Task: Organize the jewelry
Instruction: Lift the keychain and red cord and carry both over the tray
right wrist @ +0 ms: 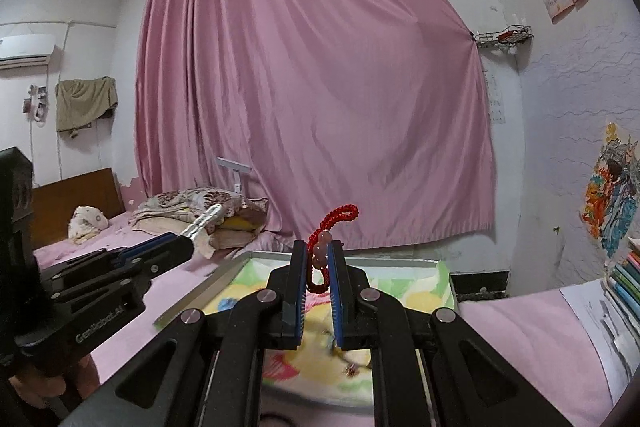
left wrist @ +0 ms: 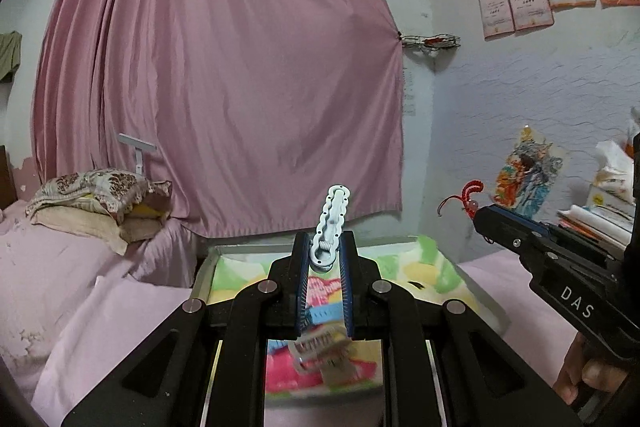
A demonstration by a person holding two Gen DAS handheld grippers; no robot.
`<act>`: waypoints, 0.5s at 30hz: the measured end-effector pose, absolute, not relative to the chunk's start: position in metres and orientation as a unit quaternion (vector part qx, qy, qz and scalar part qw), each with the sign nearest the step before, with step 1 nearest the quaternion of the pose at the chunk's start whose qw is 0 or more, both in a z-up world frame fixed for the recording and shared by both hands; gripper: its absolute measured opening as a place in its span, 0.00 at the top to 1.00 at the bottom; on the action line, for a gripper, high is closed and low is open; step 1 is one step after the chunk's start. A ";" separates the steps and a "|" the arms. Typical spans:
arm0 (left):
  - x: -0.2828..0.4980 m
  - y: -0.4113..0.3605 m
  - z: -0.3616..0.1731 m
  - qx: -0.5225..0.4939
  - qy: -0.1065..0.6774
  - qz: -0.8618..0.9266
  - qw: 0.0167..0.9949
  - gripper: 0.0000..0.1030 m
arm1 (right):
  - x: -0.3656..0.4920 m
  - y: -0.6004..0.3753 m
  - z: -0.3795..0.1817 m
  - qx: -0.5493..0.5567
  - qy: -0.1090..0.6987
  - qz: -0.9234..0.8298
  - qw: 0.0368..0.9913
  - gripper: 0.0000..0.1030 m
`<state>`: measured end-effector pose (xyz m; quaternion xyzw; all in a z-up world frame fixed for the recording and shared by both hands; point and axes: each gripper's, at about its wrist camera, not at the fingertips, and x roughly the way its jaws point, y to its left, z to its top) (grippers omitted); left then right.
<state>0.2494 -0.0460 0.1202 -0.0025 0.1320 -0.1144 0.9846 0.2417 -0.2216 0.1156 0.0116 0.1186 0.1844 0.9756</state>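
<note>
Between my left gripper [left wrist: 325, 259] jaws, closed, stands a white hair clip [left wrist: 331, 227]; my right gripper [right wrist: 319, 259] pinches a red beaded cord [right wrist: 322, 247]. Both hover above the tray [right wrist: 208, 287]. Held only by their ends, either could slip out.

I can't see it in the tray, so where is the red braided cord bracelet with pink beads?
The red braided cord bracelet with pink beads is pinched upright in the right gripper, raised above the colourful tray, in front of the pink curtain.
</note>
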 end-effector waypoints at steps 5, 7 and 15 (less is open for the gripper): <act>0.282 -0.048 0.112 -0.005 0.141 -0.104 0.985 0.89 | 0.273 -0.221 0.107 0.011 0.130 0.173 0.976 0.90; 0.296 -0.049 0.108 -0.008 0.151 -0.101 0.983 0.89 | 0.283 -0.222 0.102 0.011 0.136 0.170 0.976 0.90; 0.340 -0.060 0.085 -0.006 0.216 -0.107 0.970 0.89 | 0.316 -0.227 0.077 0.020 0.190 0.163 0.968 0.90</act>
